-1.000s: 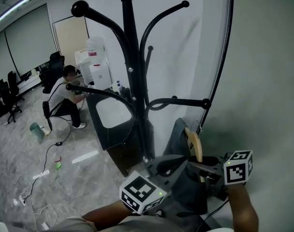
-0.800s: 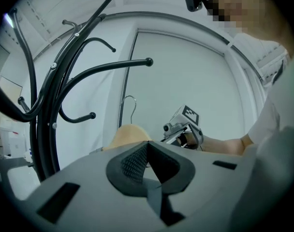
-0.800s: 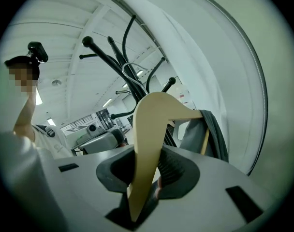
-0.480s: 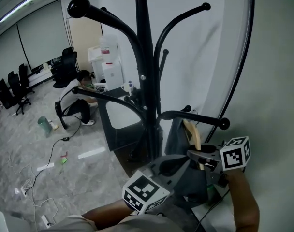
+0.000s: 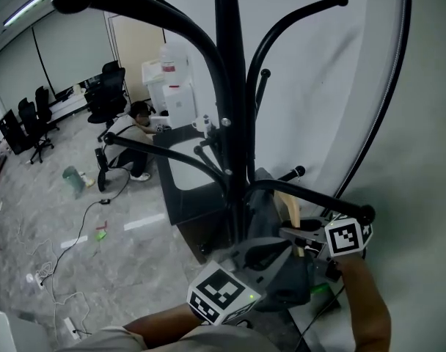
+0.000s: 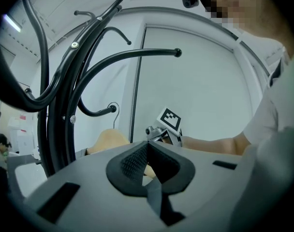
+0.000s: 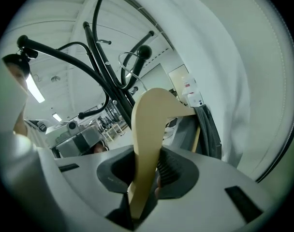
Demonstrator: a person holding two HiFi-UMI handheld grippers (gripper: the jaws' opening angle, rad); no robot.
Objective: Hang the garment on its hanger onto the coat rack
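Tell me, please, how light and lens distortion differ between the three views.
Head view: even indoor light; the black metal coat rack stands dark against the white wall. Left gripper view: strong fisheye bending, dark rim, the rack almost a silhouette. Right gripper view: same fisheye; the pale wooden hanger, very near, looks soft, and a ceiling light glares.

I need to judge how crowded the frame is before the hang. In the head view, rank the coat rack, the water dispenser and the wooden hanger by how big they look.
1. coat rack: spans most of the frame, very near the camera.
2. water dispenser: mid-sized, though far back.
3. wooden hanger: only a short piece shows.
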